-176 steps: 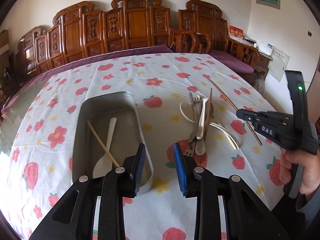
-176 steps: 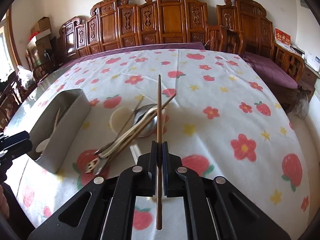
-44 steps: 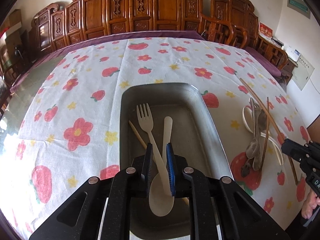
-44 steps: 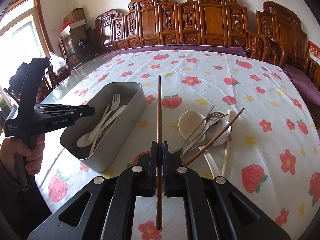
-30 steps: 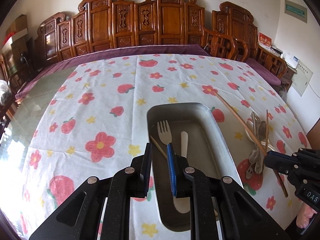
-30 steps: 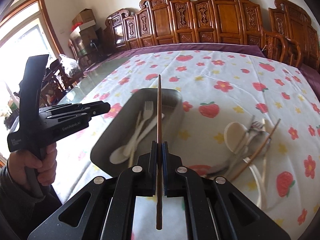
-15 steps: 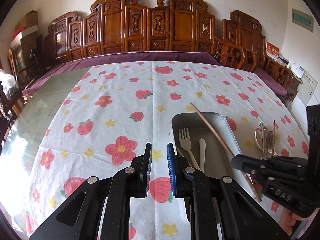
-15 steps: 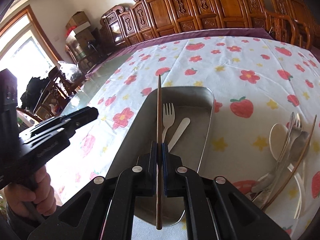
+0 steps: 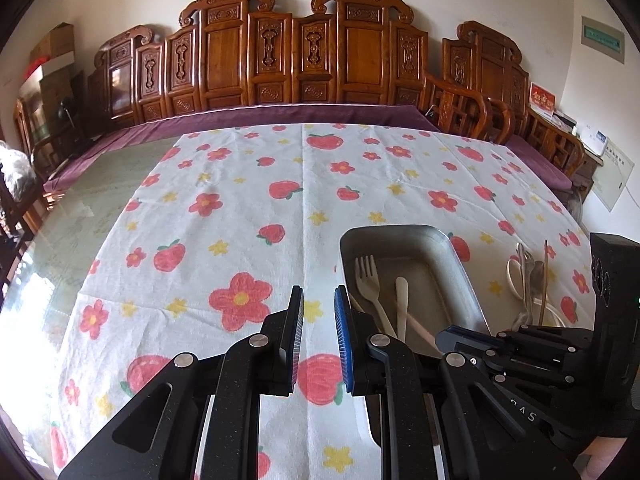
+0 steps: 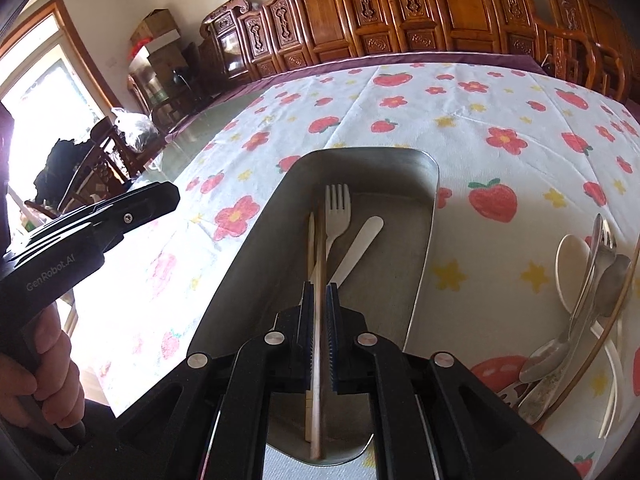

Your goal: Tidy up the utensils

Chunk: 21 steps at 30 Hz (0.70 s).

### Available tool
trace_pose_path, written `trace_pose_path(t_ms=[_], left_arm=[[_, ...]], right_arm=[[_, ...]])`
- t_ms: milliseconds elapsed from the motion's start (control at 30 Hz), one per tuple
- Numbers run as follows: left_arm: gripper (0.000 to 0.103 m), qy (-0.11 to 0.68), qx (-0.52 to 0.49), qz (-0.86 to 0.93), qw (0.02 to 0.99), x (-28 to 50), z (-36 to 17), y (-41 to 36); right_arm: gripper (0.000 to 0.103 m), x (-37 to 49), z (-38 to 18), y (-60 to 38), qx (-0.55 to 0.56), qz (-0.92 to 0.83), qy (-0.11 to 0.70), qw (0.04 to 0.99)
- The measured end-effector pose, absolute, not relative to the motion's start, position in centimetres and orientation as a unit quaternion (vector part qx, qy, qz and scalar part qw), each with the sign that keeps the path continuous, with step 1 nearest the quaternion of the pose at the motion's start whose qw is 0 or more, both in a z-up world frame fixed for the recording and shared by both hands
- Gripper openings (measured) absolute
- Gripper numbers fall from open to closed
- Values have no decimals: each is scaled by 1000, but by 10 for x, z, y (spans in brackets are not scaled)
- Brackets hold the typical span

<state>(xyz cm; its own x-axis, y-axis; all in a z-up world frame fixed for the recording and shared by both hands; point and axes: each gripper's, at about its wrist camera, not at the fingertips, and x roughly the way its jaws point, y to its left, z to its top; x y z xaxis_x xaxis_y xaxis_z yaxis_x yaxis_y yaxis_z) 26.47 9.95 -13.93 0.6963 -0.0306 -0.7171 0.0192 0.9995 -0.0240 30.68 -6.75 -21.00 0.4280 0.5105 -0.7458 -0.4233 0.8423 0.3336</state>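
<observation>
Left wrist view: the left tool (image 9: 319,330) hovers over a flowered cloth (image 9: 248,216) on the counter, its jaws slightly apart with nothing between them. Just right of it sits a metal tray (image 9: 460,264) holding a pale fork (image 9: 370,284) and a pale spoon handle (image 9: 401,300). The right tool (image 9: 460,338) reaches in over the tray's near end. Further right, loose cutlery (image 9: 528,276) lies in a pile on the cloth.

Right wrist view: the right tool (image 10: 319,320) is low over the tray (image 10: 424,240), its jaws narrowly parted around a brown chopstick (image 10: 320,280); whether they grip it is unclear. A second chopstick (image 10: 310,248) lies alongside, left of the fork (image 10: 337,212). The left tool (image 10: 132,208) is at the left.
</observation>
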Motion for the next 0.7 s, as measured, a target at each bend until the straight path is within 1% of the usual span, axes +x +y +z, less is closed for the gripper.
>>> trace_pose_path(t_ms=[167, 300, 367, 400, 600, 667, 700], left_arm=[[15, 389, -4, -15, 921, 265, -141, 95], [15, 387, -4, -22, 922, 264, -141, 89], [20, 385, -3, -27, 922, 264, -141, 84], [24, 384, -2, -30, 923, 263, -140, 81], [28, 375, 5, -54, 926, 260, -137, 55], [32, 374, 12, -60, 925, 259, -138, 45], [37, 374, 15, -65, 925, 258, -139, 40]], right_arm=[[9, 309, -205, -75, 54, 288, 450, 844], [9, 302, -188, -98, 47, 288, 425, 857], [9, 298, -180, -112, 39, 283, 414, 864], [9, 295, -176, -121, 32, 277, 409, 869], [9, 287, -166, -180, 4, 236, 395, 888], [9, 286, -165, -200, -6, 217, 392, 894], [9, 285, -167, -209, -8, 209, 392, 896]])
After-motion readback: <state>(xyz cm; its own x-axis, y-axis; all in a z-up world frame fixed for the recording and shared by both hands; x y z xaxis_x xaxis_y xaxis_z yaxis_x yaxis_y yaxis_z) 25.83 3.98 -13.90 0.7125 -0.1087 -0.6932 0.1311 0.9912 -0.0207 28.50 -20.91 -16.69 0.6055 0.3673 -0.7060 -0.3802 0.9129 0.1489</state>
